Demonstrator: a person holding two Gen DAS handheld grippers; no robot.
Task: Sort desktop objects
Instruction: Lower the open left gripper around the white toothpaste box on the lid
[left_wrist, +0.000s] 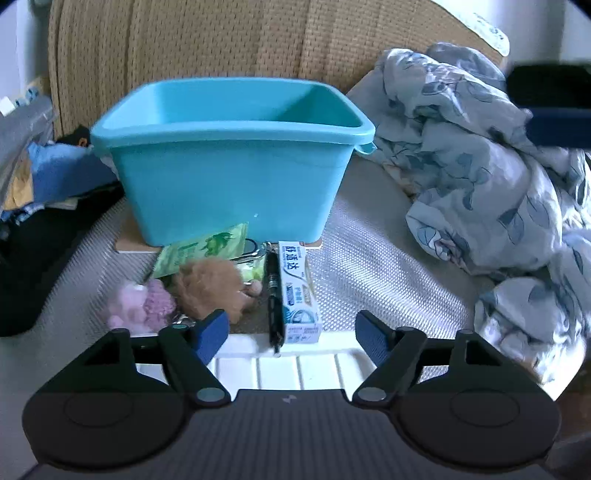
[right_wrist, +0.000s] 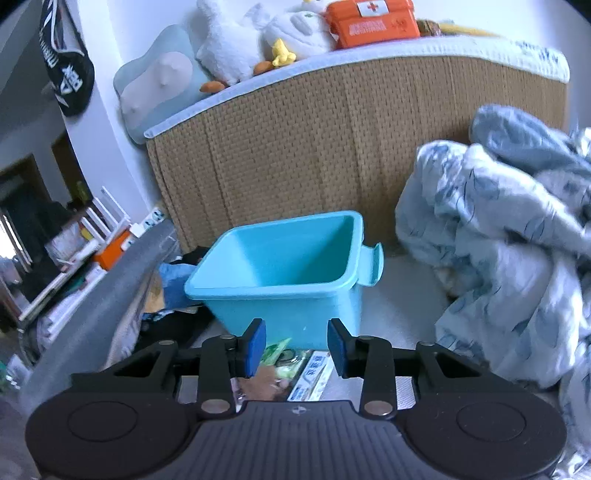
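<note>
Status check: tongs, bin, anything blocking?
Left tongs open, empty, over toothpaste box and pen. Right tongs open, empty. Blue bin empty. Nothing blocking.

Ahead of me stands a woven tan headboard (right_wrist: 332, 147) with a pale padded top edge. On it sit plush toys (right_wrist: 258, 40), a blue-grey pillow (right_wrist: 159, 85) and an orange first-aid box (right_wrist: 373, 22). The wall (right_wrist: 129, 33) behind is white, and a black bag (right_wrist: 66, 70) hangs on it to my left. A crumpled floral quilt (left_wrist: 480, 177) is heaped on my right, on the pale textured bed (left_wrist: 369, 258). Cluttered shelves (right_wrist: 74, 251) stand far left. The light is soft daylight.
</note>
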